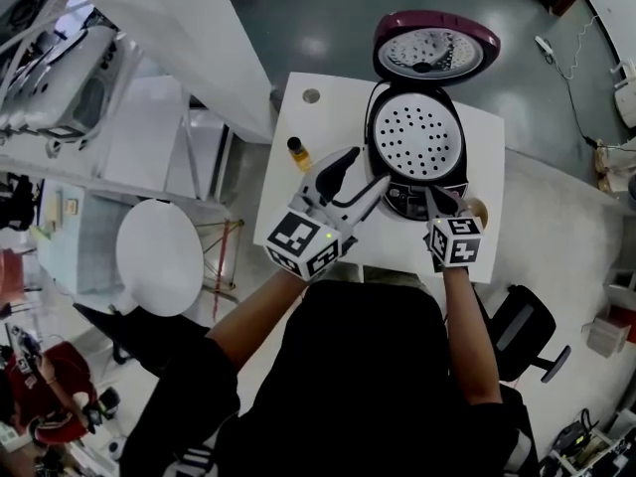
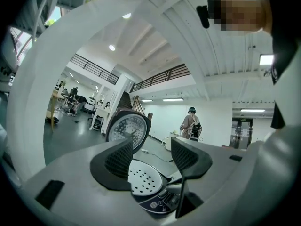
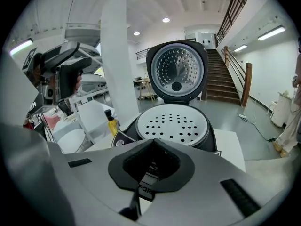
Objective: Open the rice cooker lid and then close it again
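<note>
White square table (image 1: 333, 117) carries round rice cooker (image 1: 405, 199) holding perforated tray (image 1: 415, 139).

A small bottle (image 1: 298, 152) of yellow liquid with a dark cap stands upright on my white desk (image 1: 323, 127), near its left edge. A round hole (image 1: 312, 95) sits by the desk's far left corner. Left of the desk I see a round white table (image 1: 159, 256), right of it a black office chair (image 1: 527, 331), and beyond it a staircase (image 3: 225, 74).
</note>
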Demonstrator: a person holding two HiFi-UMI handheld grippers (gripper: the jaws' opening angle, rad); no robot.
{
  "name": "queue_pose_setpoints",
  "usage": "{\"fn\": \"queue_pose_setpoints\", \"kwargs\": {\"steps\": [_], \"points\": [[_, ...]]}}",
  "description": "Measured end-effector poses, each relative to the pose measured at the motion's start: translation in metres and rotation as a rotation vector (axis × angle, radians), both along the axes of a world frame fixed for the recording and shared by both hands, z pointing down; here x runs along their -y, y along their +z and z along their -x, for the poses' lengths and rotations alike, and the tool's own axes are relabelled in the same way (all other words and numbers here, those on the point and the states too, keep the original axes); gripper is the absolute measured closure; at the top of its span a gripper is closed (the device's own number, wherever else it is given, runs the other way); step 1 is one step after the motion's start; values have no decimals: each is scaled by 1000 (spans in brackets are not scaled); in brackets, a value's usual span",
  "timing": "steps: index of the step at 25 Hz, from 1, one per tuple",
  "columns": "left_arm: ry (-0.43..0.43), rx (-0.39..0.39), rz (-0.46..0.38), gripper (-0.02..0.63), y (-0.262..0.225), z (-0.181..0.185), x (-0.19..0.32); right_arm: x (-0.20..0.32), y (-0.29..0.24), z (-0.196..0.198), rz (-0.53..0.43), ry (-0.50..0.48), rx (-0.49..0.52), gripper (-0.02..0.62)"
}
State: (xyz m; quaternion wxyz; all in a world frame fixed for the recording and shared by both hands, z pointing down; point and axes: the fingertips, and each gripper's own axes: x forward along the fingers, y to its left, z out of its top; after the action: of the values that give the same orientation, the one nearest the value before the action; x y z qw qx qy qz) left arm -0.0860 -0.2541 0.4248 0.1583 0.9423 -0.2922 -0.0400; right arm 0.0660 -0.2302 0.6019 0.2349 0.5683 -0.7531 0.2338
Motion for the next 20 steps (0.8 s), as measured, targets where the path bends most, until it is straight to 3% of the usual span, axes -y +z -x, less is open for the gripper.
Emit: {"fn": "queue_pose_setpoints", "kwargs": {"steps": [11, 20], "points": [[-38, 1, -80, 371, -47, -16, 65, 14, -33, -8, -87, -20, 37, 595], [-54, 0, -132, 371, -80, -25, 124, 12, -35, 0, -66, -33, 88, 595]]}}
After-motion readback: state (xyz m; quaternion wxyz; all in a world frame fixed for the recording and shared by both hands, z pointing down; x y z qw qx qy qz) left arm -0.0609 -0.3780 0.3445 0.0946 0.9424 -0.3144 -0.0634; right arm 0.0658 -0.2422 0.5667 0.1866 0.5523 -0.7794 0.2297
